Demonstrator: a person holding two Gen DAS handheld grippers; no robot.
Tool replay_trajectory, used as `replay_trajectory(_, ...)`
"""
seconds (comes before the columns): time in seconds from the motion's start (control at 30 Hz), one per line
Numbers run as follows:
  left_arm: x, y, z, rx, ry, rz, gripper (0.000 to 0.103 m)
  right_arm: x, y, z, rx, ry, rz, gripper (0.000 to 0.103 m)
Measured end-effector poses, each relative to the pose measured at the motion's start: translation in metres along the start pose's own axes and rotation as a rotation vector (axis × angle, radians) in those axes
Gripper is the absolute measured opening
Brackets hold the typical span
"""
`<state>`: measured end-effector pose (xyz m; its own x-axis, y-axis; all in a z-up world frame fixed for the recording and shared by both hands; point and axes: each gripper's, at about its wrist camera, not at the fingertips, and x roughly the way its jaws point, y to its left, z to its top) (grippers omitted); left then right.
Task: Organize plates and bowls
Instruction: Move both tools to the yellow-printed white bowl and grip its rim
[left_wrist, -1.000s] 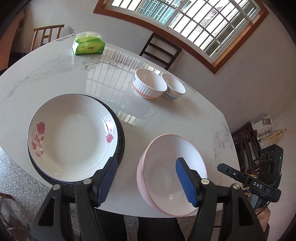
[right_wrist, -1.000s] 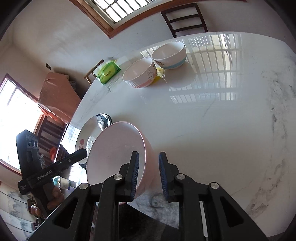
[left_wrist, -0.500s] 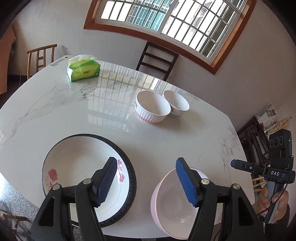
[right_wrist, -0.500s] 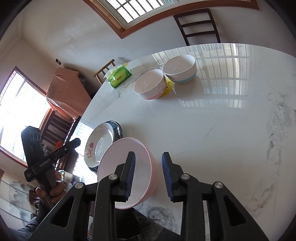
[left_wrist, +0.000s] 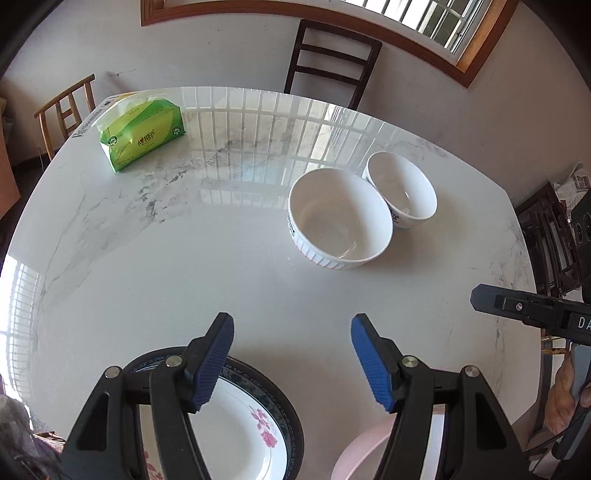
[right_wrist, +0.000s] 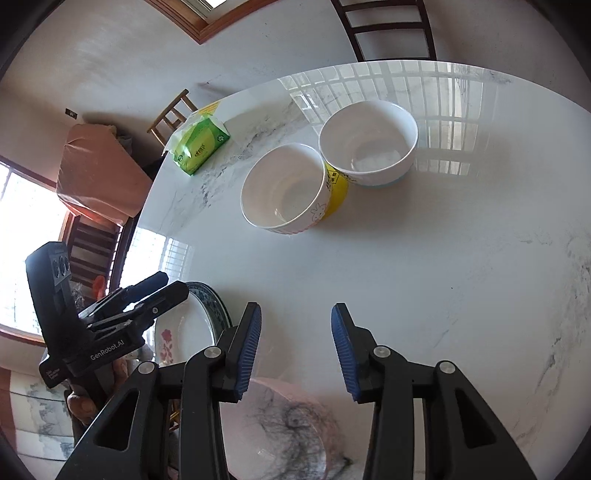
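A white rose-print plate (left_wrist: 236, 435) lies stacked on a dark-rimmed plate (left_wrist: 284, 413) at the table's near edge; the stack also shows in the right wrist view (right_wrist: 184, 332). A pink bowl (left_wrist: 365, 450) sits beside it, low in the right wrist view (right_wrist: 291, 424). A ribbed white bowl (left_wrist: 340, 218) and a smaller white bowl (left_wrist: 402, 190) touch at the far right; the ribbed one (right_wrist: 284, 188) and the smaller one (right_wrist: 369, 144) show again. My left gripper (left_wrist: 291, 354) is open and empty above the plates. My right gripper (right_wrist: 295, 347) is open and empty above the pink bowl.
A green tissue pack (left_wrist: 142, 133) lies at the far left of the white marble table (left_wrist: 184, 258). A dark chair (left_wrist: 328, 62) and a light wooden chair (left_wrist: 66, 107) stand beyond the far edge. The other hand-held device (left_wrist: 532, 317) is at the right.
My right gripper opened and let go of the pink bowl, which now rests on the table. Both grippers drew back, so plates and pink bowl sit lower in view.
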<state>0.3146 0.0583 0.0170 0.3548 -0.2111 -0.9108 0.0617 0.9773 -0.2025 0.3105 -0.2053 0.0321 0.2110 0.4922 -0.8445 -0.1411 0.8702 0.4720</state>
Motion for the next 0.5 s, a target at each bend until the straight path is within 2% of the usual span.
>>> replay_trajectory(0.3,0.029,-0.008,0.046,0.015,0.022,0.022,0.068,0.044,0.0,0.055,0.096,0.039,-0.039,0.038)
replay_trajectory(0.5,0.045,-0.012,0.061,0.034,0.013,0.085,0.068,0.071,-0.003,0.074,0.12,0.041,-0.075,0.035)
